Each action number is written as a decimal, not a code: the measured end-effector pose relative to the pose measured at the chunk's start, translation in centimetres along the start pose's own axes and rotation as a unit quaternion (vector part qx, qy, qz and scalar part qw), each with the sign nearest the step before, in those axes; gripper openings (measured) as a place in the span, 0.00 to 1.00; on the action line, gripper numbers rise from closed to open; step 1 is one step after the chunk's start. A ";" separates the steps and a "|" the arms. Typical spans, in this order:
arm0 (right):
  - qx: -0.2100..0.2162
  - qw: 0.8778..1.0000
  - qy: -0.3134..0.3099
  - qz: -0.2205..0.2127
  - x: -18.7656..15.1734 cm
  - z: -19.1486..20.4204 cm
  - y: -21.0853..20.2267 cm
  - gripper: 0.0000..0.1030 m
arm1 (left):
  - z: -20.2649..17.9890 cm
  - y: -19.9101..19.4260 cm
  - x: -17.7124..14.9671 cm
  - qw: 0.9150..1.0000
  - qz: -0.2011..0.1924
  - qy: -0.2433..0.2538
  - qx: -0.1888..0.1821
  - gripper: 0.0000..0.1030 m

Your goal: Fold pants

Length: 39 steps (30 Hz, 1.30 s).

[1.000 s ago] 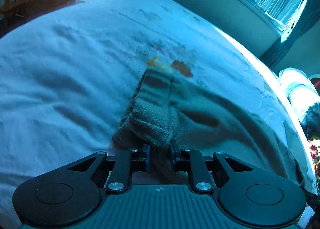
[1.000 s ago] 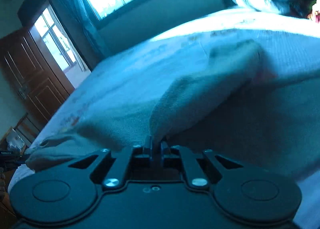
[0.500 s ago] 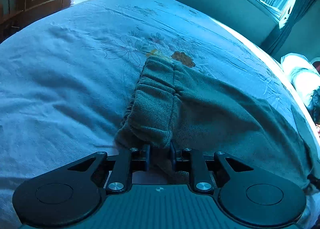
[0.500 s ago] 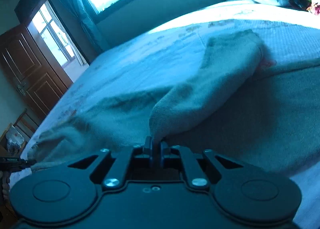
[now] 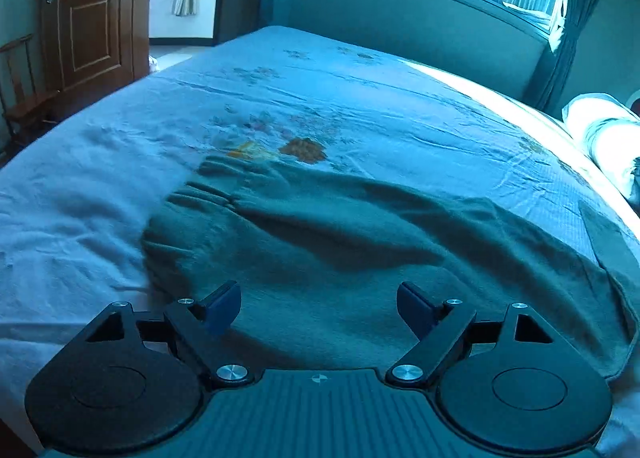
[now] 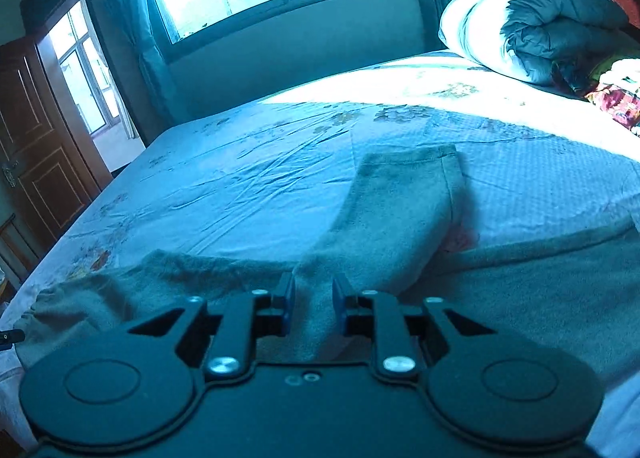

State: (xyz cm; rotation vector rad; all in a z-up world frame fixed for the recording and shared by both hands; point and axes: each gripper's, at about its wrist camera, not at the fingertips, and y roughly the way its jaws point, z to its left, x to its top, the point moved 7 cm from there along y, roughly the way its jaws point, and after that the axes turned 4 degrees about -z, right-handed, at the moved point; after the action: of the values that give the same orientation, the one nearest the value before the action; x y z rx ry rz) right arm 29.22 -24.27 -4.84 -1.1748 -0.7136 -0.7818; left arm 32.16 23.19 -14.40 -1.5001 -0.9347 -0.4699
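Observation:
Grey-green fleece pants (image 5: 320, 242) lie spread on the bed, elastic waistband toward the left in the left wrist view. My left gripper (image 5: 319, 308) is wide open just above the cloth near the waist, holding nothing. In the right wrist view the pants (image 6: 392, 213) show one leg angled away to its hem and the other running off to the right. My right gripper (image 6: 314, 304) is partly open, its jaws on either side of a ridge of the cloth without pinching it.
The bed (image 5: 360, 97) has a pale floral sheet. A rolled duvet (image 6: 532, 25) and patterned cloth (image 6: 616, 97) sit at the head. A window wall lies behind the bed, a wooden door (image 5: 92, 13) to the left.
Both grippers have let go of the pants. The left jaws opened wide and the waistband dropped flat; the right jaws opened a little and the leg now lies on the bed.

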 end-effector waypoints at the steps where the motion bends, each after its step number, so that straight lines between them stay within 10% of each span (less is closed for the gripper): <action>1: -0.006 1.000 -0.012 0.000 0.3 0.2 0.4 0.13 | -1.9 0.4 -0.2 1.000 0.004 -0.001 -0.019 0.82; 7: -0.023 0.998 -0.035 0.044 0.5 0.3 3.6 0.14 | -12.5 2.7 -1.6 0.995 0.039 0.086 -0.040 0.82; 15: -0.024 0.995 -0.068 0.075 -2.0 2.5 6.3 0.13 | -15.0 4.2 -4.9 0.993 0.063 0.094 0.020 0.88; 19: -0.065 0.988 -0.118 0.081 -1.9 3.4 8.7 0.31 | -15.1 4.8 -5.5 0.991 0.073 0.109 0.022 1.00; 22: -0.082 0.978 -0.157 0.109 -2.3 2.9 9.7 0.00 | -15.1 5.1 -5.4 0.991 0.080 0.110 0.019 1.00; 27: -0.099 0.993 -0.064 -0.015 -0.4 -2.5 -0.1 0.00 | -15.1 5.2 -5.5 0.991 0.077 0.108 0.010 1.00; 32: -0.162 0.982 0.096 0.019 -8.6 -12.1 -7.3 0.14 | -15.0 5.2 -5.7 0.991 0.072 0.113 0.005 1.00; 39: -0.127 0.987 -0.091 -0.045 -1.4 -6.3 -4.7 0.17 | -14.9 5.0 -5.5 0.992 0.068 0.103 0.007 1.00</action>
State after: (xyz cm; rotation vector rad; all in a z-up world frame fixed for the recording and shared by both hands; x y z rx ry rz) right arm 25.04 -31.11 -4.99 -1.4661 -0.8401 -0.8653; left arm 36.22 7.70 -19.15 -1.4601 -0.6688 -0.5081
